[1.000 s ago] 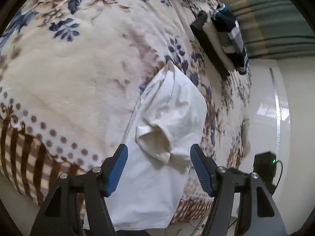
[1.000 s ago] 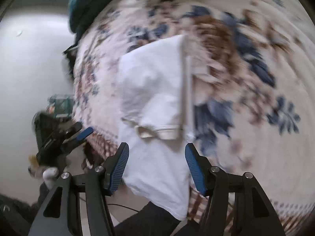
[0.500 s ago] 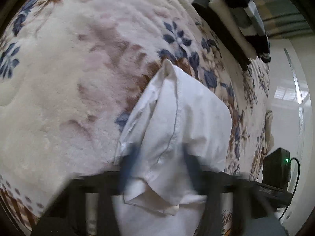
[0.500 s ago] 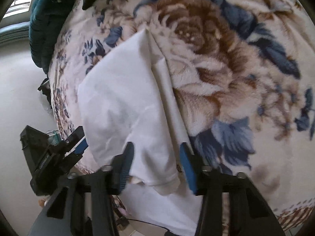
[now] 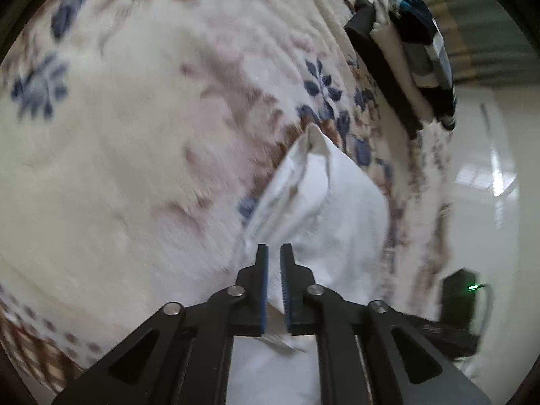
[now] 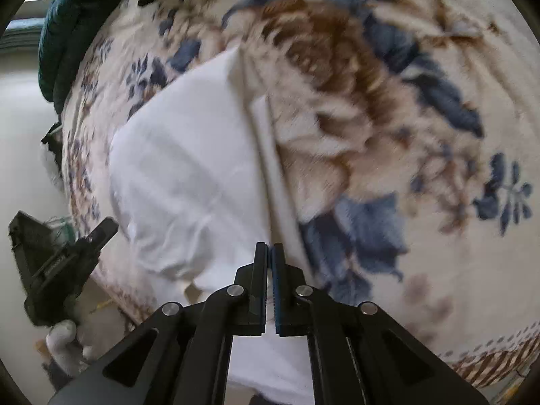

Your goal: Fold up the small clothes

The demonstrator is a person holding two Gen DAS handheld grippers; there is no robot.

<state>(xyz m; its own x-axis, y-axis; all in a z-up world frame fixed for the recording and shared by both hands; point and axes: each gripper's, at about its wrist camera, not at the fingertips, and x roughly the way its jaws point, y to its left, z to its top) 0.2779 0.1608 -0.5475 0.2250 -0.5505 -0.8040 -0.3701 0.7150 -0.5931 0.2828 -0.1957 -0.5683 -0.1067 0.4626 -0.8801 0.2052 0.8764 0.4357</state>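
Note:
A white shirt lies partly folded on the floral blanket, its lower part hanging over the bed's edge. My left gripper has a fold of that cloth between its blue pads near the sleeve; the jaws are a narrow gap apart and opening slightly. In the right wrist view the shirt spreads to the left, and my right gripper is closing on its folded edge, pads almost together with white cloth between them. The left gripper shows at the bed's edge, held by a white-gloved hand.
The plush floral blanket covers the bed. A black bar-shaped thing and striped blue clothes lie at the far end. A dark teal garment sits at the top left. A black box with a green light stands on the glossy floor.
Both grippers dropped down onto the shirt and went from wide open to nearly shut on its cloth. The shirt now fills more of each view.

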